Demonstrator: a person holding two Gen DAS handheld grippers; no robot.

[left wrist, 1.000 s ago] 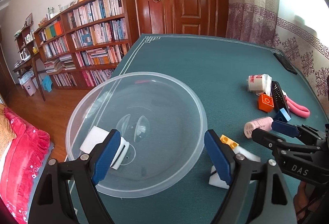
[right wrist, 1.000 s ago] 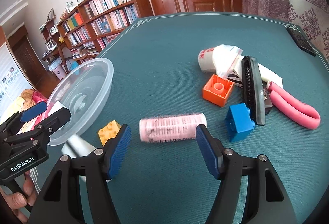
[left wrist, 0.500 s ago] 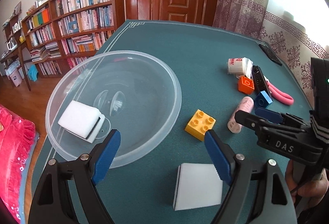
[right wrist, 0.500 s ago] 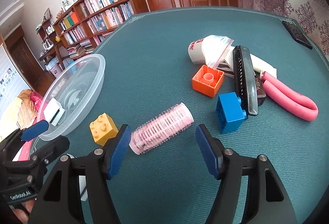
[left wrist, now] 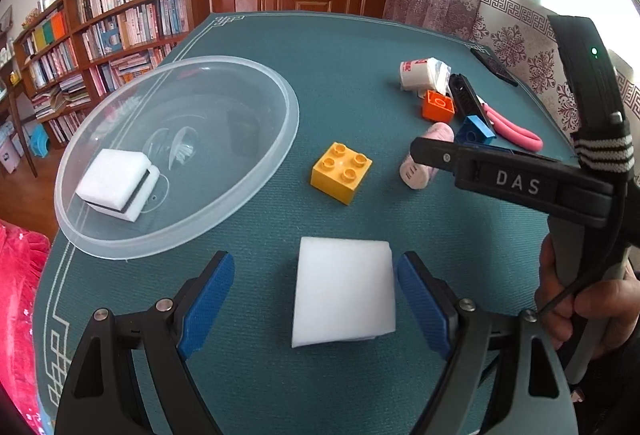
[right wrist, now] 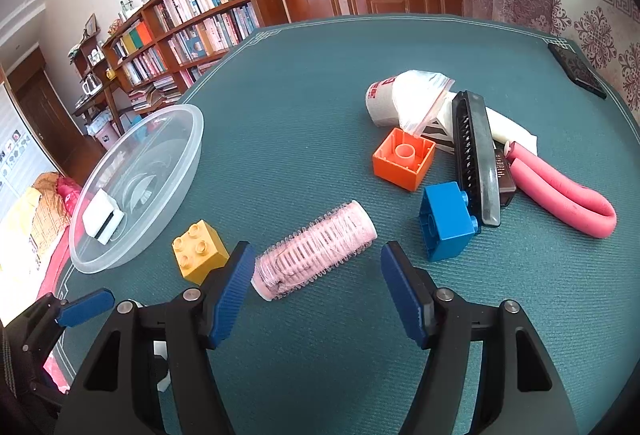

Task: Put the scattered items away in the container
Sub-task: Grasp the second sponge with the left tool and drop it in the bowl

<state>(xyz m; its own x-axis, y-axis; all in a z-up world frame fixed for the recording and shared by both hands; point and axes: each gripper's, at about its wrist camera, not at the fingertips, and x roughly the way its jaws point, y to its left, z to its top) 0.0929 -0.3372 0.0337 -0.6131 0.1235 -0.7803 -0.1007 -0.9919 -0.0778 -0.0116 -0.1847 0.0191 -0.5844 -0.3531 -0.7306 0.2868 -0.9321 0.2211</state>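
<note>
Between the blue pads of your left gripper, which is spread wide and holds nothing, a white foam block lies flat on the teal tabletop; its right edge sits just beside the right pad, with more room on the left. The clear plastic bowl rests at 10 o'clock from the block and already contains one white sponge with a dark stripe. A yellow toy brick stands at 12 o'clock, between block and clutter.

Your right gripper is equally wide and empty, hovering over a pink hair roller that lies slanted, its near end touching or almost touching the left pad. At 1 o'clock from it sit a blue brick, an orange brick, a black comb, a bent pink foam curler and a white roll in a clear bag.

To do the pick-up well, shift the left gripper slightly right so the block is centred, lower until the pads flank its sides, then squeeze gently, since foam probably compresses. For the roller, turn the right gripper so the pads meet its long sides, or it may roll away.
</note>
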